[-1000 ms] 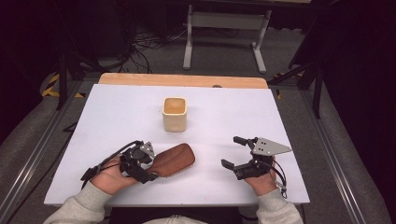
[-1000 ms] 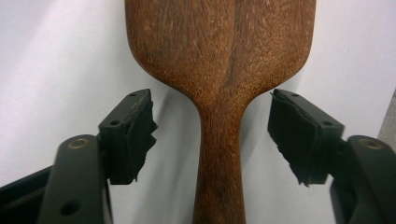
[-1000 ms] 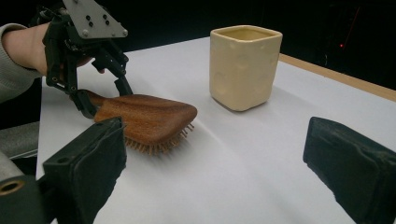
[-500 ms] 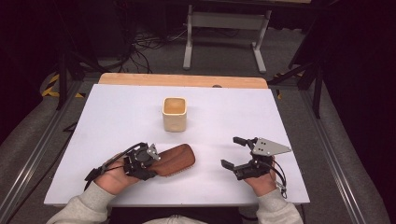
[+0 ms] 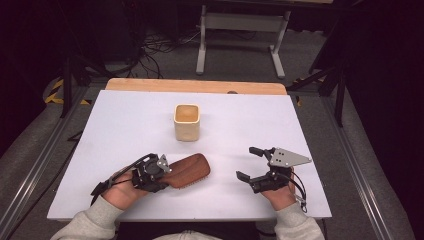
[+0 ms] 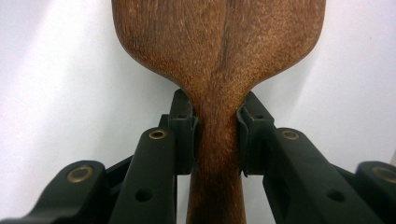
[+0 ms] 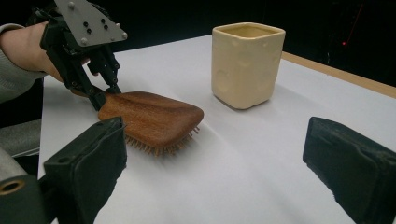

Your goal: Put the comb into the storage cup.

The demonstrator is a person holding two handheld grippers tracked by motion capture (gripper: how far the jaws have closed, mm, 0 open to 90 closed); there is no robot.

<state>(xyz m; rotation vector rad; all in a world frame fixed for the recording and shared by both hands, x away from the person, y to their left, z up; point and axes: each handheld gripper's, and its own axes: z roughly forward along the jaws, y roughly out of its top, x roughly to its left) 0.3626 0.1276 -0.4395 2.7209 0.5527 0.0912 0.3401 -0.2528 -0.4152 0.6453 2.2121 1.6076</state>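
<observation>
Left tool (image 6: pixel 217 135) has just been closing and now pinches the wooden hairbrush (image 5: pixel 187 170) at its narrow neck, flat on the counter (image 5: pixel 300 130) — rigid, light, smooth-backed; right tool (image 5: pixel 252 164) spread.

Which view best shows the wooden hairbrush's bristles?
The right gripper view: the brown wooden hairbrush lies bristles-down, pins visible under its edge. The high view shows mostly its back; the left gripper view shows its handle pinched between the jaws.

No legible text, label, brand, number or sign on anything in these views.
</observation>
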